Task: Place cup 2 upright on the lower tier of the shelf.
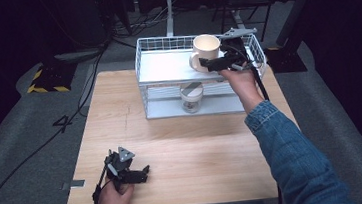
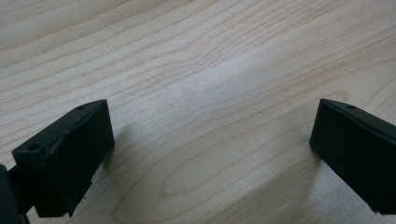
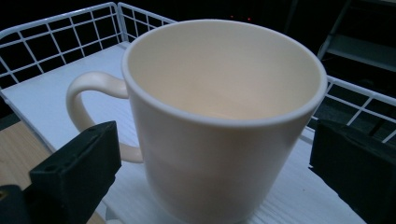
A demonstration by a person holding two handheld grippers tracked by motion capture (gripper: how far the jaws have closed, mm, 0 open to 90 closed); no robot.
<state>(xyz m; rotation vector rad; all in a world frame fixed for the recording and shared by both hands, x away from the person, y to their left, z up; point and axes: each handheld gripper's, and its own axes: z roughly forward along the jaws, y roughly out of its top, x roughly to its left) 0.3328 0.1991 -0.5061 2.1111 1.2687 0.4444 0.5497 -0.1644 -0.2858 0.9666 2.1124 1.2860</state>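
— Nearest the camera, what do you see?

— Low at the left, the left hand (image 1: 112, 201) rests on the wooden table (image 1: 183, 147) near its front edge, holding the left gripper (image 1: 143, 173). Its grey three-cornered plate faces up and its tips point to the right. In the left gripper view the two black jaws stand wide apart with bare wood grain between them, gripping nothing.

— And moving right?

— A white wire shelf rack (image 1: 165, 66) stands at the far side of the table. On its lower level sits a small jar (image 1: 191, 97) with a dark label band. On the upper white shelf stands a cream mug (image 1: 205, 51), upright, handle turned to the left in the high view.

— How does the mug look close up?

— In the right gripper view the mug (image 3: 219, 116) is plain cream, smooth, with a rounded rim and an empty pale inside. Its looped handle is at the left, and the rack's wire wall (image 3: 60, 35) rises behind it.

— And the right hand?

— The right arm in a blue denim sleeve (image 1: 295, 156) reaches forward and up from the lower right. The right hand (image 1: 240, 83) holds the right gripper (image 1: 209, 64) level at the upper shelf, tips pointing left towards the mug. Its jaws are spread wide, one on each side of the mug, and neither touches it. The rack's right-hand wire wall lies just behind the gripper body.
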